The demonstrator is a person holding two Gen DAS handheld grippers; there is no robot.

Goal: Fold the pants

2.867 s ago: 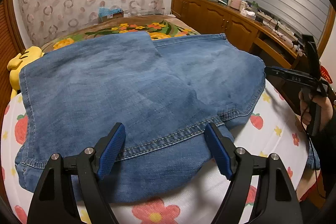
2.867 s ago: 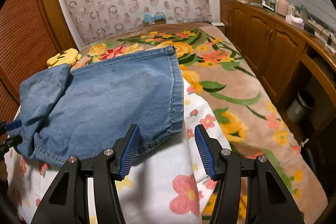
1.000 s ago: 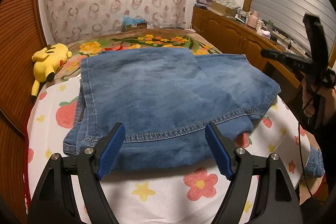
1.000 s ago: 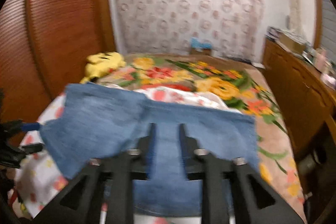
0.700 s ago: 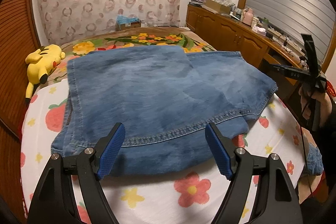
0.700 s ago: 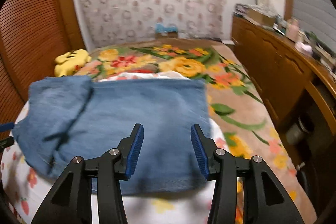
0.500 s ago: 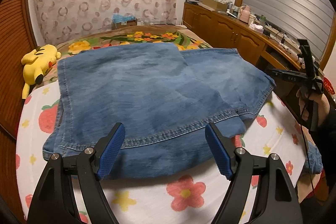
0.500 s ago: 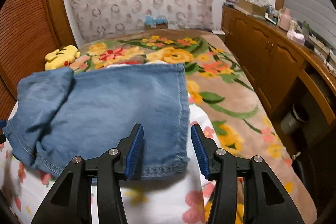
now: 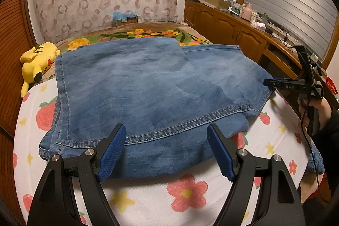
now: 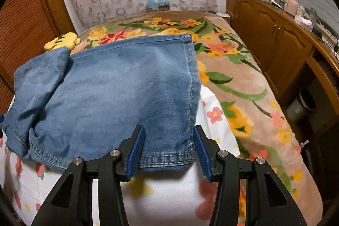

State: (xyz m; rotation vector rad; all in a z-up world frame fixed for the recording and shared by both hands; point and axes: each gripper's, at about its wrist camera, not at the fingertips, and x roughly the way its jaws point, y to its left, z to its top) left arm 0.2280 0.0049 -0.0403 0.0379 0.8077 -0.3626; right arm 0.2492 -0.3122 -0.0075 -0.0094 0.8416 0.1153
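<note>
Blue jeans [image 9: 148, 88] lie folded on the flower-print white sheet [image 9: 180, 194] over the bed. Left gripper [image 9: 167, 151] hangs above the near hem, jaws spread wide, nothing between them. Right gripper [image 10: 168, 149] sits at the jeans' hem corner, jaws closing with denim between them, pads not pressing it. Yellow plush toy [image 9: 38, 58] at far left

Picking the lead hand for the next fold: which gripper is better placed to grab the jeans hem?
Right, probably. The right gripper straddles the jeans at the hem corner, jaws closing around it. The left gripper hovers wide open above the near hem.
</note>
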